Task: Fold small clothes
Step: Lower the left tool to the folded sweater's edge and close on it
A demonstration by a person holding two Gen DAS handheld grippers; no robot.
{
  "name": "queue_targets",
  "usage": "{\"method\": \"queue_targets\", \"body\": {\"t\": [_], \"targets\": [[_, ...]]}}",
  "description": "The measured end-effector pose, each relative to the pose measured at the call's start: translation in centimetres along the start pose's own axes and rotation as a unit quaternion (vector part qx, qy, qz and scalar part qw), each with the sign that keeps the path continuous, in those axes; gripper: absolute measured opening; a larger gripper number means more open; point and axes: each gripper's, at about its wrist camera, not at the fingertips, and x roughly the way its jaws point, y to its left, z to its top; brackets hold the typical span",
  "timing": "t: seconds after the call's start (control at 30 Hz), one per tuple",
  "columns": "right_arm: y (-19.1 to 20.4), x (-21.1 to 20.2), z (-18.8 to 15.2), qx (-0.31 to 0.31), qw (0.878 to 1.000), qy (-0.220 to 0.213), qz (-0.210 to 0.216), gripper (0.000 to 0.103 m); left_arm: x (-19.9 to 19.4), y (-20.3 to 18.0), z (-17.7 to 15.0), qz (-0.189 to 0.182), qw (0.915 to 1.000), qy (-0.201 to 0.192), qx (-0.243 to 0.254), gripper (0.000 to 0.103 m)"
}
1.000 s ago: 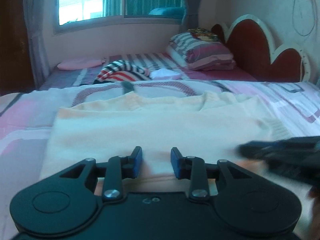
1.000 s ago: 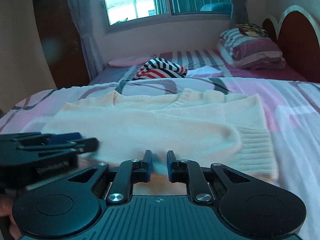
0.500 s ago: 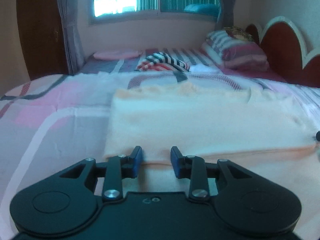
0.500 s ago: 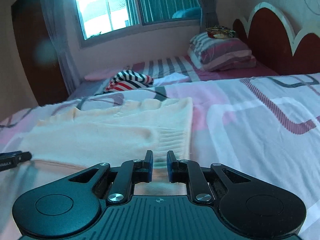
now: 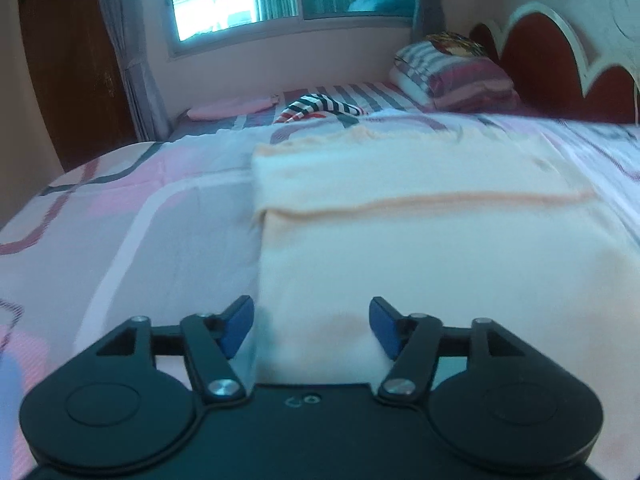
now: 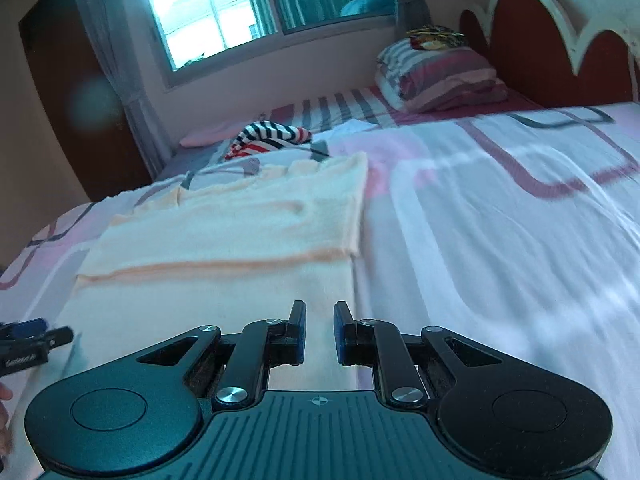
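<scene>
A cream knit sweater [image 5: 420, 240] lies flat on the bed, with an orange-tinted fold line running across it. Its nearer layer runs down to both grippers. My left gripper [image 5: 312, 320] is at the sweater's near left corner. Its jaws are opening, and the cloth lies between the blue pads [image 5: 240, 320] without being pressed. My right gripper [image 6: 320, 328] is at the near right corner of the sweater [image 6: 224, 248], its jaws nearly together on the cream cloth. The left gripper [image 6: 36, 336] also shows at the left edge of the right wrist view.
The bed carries a pink, white and grey patterned cover [image 6: 500, 220]. A striped garment [image 5: 320, 106] and a pink cloth [image 5: 228, 110] lie farther back. Stacked pillows [image 5: 452, 72] sit by the red headboard [image 5: 560, 68]. A window [image 6: 208, 20] and a dark door [image 5: 72, 72] stand beyond.
The grippers have moved apart from the sweater's near middle, the left to its left corner, the right to its right corner. The left jaws have spread wide. More sweater now lies near both cameras.
</scene>
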Motion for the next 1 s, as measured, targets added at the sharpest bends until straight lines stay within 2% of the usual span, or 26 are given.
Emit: {"method": "queue_targets", "body": {"t": [0.17,0.23,0.27,0.33,0.47,0.63,0.73,0.83,0.93,1.0], "targets": [[0.0,-5.0,-3.5,0.024,1.000,0.008,-0.007,0.015,-4.6,0.5,-3.4,0.000,1.0000,0.006,0.008,0.068],[0.2,-6.7,-5.2,0.027,0.999,0.015,-0.007,0.036,-6.0,0.6,-4.6,-0.002,0.9998,0.012,0.015,0.068],[0.3,-7.5,-5.9,0.029,0.999,0.015,-0.009,0.051,-6.7,0.7,-5.2,-0.003,0.9998,0.014,0.017,0.068],[0.6,-9.1,-7.6,0.026,0.999,0.015,-0.017,0.052,-7.9,1.0,-6.5,-0.011,0.9995,0.025,0.017,0.066],[0.4,-11.3,-10.2,0.027,0.999,0.037,-0.002,0.052,-9.9,2.0,-9.0,-0.023,0.9988,0.042,0.004,0.061],[-1.9,-13.3,-12.6,0.094,0.992,0.070,0.047,0.052,-12.3,4.0,-11.2,-0.071,0.9941,0.058,-0.058,0.052],[-3.0,-14.1,-13.6,0.129,0.985,0.087,0.075,0.052,-13.1,5.4,-12.0,-0.109,0.9862,0.066,-0.106,0.045],[-3.2,-15.2,-14.3,0.143,0.980,0.097,0.100,0.052,-13.9,6.4,-13.0,-0.151,0.9749,0.071,-0.147,0.043],[-3.0,-16.2,-15.6,0.152,0.975,0.103,0.126,0.052,-14.2,7.1,-14.3,-0.201,0.9585,0.075,-0.188,0.040],[-3.2,-16.3,-15.9,0.176,0.967,0.106,0.149,0.050,-13.8,7.3,-14.5,-0.233,0.9481,0.082,-0.200,0.032]]}}
